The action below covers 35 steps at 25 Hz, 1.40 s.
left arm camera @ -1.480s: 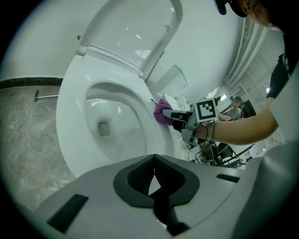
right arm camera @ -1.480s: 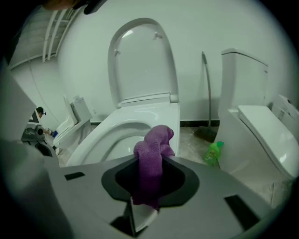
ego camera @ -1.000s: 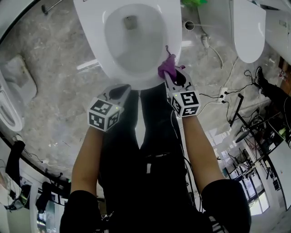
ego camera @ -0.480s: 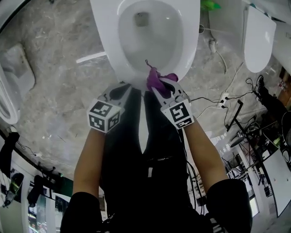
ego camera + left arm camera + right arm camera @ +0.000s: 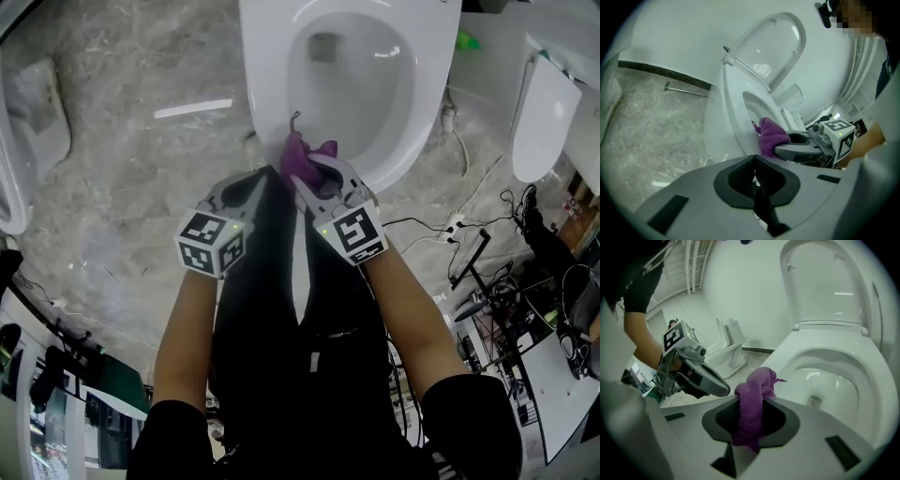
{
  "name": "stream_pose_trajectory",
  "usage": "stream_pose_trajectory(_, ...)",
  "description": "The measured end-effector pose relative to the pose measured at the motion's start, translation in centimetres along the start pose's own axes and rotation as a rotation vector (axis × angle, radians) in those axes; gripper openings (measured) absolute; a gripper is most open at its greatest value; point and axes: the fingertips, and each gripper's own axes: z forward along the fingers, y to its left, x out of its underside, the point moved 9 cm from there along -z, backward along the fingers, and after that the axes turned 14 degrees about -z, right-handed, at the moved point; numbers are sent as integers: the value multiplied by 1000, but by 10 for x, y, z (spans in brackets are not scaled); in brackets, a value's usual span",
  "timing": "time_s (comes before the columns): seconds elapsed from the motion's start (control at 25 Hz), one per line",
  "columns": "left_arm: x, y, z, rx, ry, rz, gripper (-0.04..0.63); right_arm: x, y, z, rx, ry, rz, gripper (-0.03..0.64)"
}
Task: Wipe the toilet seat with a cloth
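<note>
A white toilet with its lid raised stands ahead; its seat rings the bowl. A purple cloth is pinched in my right gripper, which is shut on it and presses it against the seat's front-left rim. The cloth bulges out between the jaws in the right gripper view. My left gripper hangs shut and empty just left of the right one, short of the seat's front edge. In the left gripper view the cloth and the right gripper lie against the seat.
Marbled grey floor surrounds the toilet. Another white toilet stands to the right, with cables and a power strip on the floor near it. A further fixture sits at the left edge. My legs are directly below the grippers.
The right gripper has dragged the purple cloth leftward along the front of the seat, from the front-right rim to the front-left. The left gripper has stayed shut in about the same place.
</note>
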Motion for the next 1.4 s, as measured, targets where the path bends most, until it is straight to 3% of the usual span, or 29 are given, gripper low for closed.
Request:
stream_pose_trajectory(0.12,-4,4,-6,4,-24,-13,9,-19,-7,19,1,-14,-21,91)
stream_pose_trajectory(0.52,-10,25,-25,-14,-36,-56,9,-74,-64,68,44,-83,69,91)
stream_pose_trajectory(0.8,-25,32,-37,7,-96,-141,9,-122,-116,101,172,-90,25,92)
stream_pose_trajectory(1.24,-47,30,-40,20,-153,-164,9,-199,-206,148,278,-24,-60,91)
stream_pose_trajectory(1.4,-47,34,-41,11,-144,-159,9,-215,-234,157,327,-47,80,92)
